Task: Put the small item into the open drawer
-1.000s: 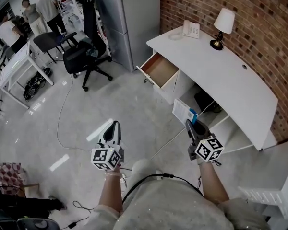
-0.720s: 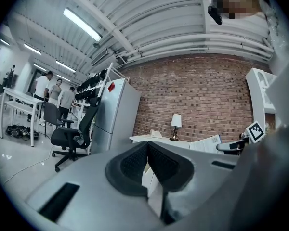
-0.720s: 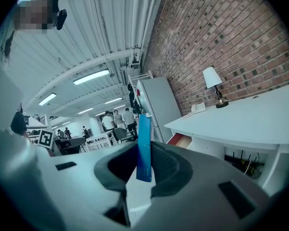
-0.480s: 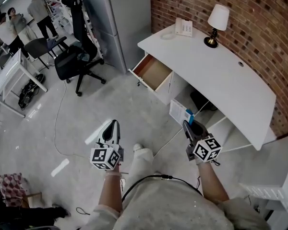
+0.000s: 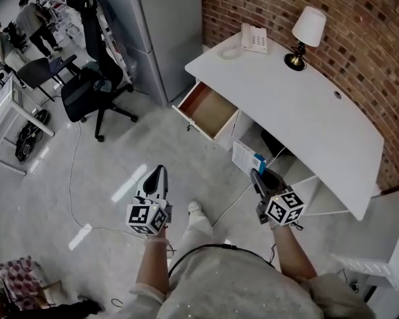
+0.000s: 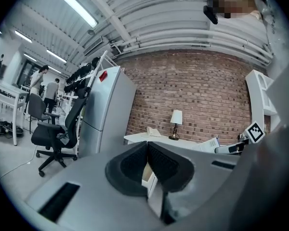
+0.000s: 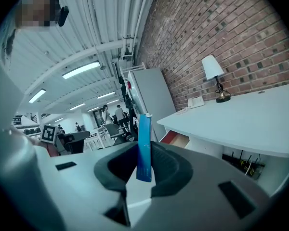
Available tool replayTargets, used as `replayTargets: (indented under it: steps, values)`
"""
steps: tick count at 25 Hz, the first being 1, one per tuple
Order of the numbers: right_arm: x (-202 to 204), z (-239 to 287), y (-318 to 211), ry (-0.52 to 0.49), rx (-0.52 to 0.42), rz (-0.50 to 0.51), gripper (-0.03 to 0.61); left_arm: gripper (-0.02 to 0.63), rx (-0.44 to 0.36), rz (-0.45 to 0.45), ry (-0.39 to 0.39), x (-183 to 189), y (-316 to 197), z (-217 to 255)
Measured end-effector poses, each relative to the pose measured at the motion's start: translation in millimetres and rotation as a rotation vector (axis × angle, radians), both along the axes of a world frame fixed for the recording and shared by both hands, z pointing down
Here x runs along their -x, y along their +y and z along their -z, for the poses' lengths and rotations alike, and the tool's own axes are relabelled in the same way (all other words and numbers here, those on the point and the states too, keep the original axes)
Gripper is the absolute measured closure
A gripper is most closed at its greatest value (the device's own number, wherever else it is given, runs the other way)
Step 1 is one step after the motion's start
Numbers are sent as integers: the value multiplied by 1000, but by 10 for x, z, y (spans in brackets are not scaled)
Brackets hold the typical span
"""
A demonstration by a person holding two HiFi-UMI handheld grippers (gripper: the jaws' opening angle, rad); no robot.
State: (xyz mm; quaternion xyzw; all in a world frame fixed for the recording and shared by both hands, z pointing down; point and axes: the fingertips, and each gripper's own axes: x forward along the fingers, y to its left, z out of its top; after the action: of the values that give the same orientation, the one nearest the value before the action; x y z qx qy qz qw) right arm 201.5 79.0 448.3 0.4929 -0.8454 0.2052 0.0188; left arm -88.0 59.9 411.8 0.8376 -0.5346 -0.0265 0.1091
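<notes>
My right gripper (image 5: 258, 176) is shut on a flat blue-and-white box (image 5: 248, 159), which stands on edge between the jaws (image 7: 144, 148). It hangs over the floor, in front of the white desk (image 5: 306, 105). The open drawer (image 5: 205, 109) juts out from the desk's left end, its wooden inside empty; in the right gripper view the drawer (image 7: 176, 138) shows just right of the box. My left gripper (image 5: 158, 177) hovers over the floor to the left, shut with nothing in it, pads (image 6: 156, 160) together.
On the desk stand a lamp (image 5: 308, 33) and a white telephone (image 5: 254, 39). A grey cabinet (image 5: 146, 25) stands left of the desk against a brick wall. A black office chair (image 5: 93, 72) is further left, and a cable (image 5: 76, 191) runs across the floor.
The person has stepped forward. The desk and drawer have drawn nearer to both grippers. The right gripper still holds the box; the left stays shut.
</notes>
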Motion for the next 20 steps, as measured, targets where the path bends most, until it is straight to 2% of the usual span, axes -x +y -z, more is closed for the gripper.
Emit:
replayTargets:
  steps: [10,20]
  values:
    - [270,-187,-875,21,61,-31,500,607,21,-66,-7,157,-1007,-71]
    - [459,-389,-1381,72,103,-50,500,607,39,-143,7,231,-1577,-237]
